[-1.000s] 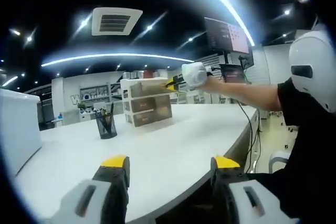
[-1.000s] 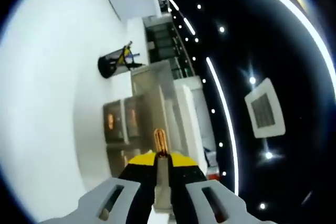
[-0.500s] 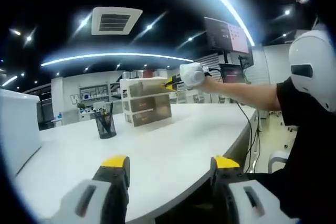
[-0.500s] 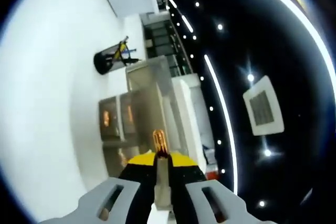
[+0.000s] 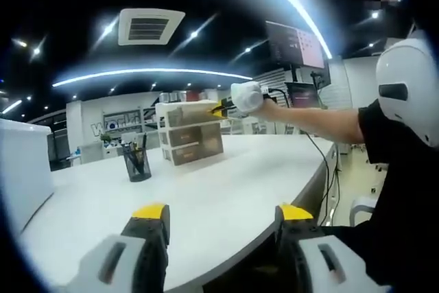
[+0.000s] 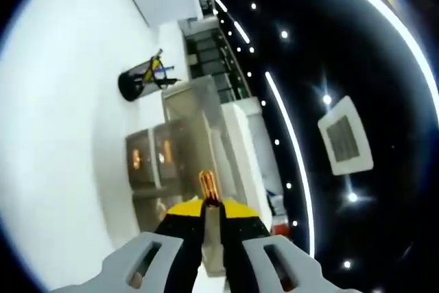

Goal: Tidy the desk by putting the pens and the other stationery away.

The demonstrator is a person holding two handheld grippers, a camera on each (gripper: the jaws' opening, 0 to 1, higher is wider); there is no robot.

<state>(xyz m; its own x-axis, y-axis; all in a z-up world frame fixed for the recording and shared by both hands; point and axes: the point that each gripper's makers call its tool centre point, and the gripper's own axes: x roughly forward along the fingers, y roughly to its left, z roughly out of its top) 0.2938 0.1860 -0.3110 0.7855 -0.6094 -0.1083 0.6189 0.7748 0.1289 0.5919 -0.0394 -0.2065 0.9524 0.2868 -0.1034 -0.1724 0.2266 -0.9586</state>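
Since your right gripper [image 6: 208,212] is pinching that thin orange-tipped pen [image 6: 208,186] right by the top of the drawer organizer [image 6: 171,159], a loose pinch could let it slip and roll across the desk [image 5: 226,190]. Your left gripper [image 5: 218,219] sits spread and empty. Can't tell if a drawer's open.

Drawer unit [image 5: 190,132] contents too blurry to ID (just orange smudges thru the fronts). Pens in mesh cup [image 5: 138,165] too small to tell apart.
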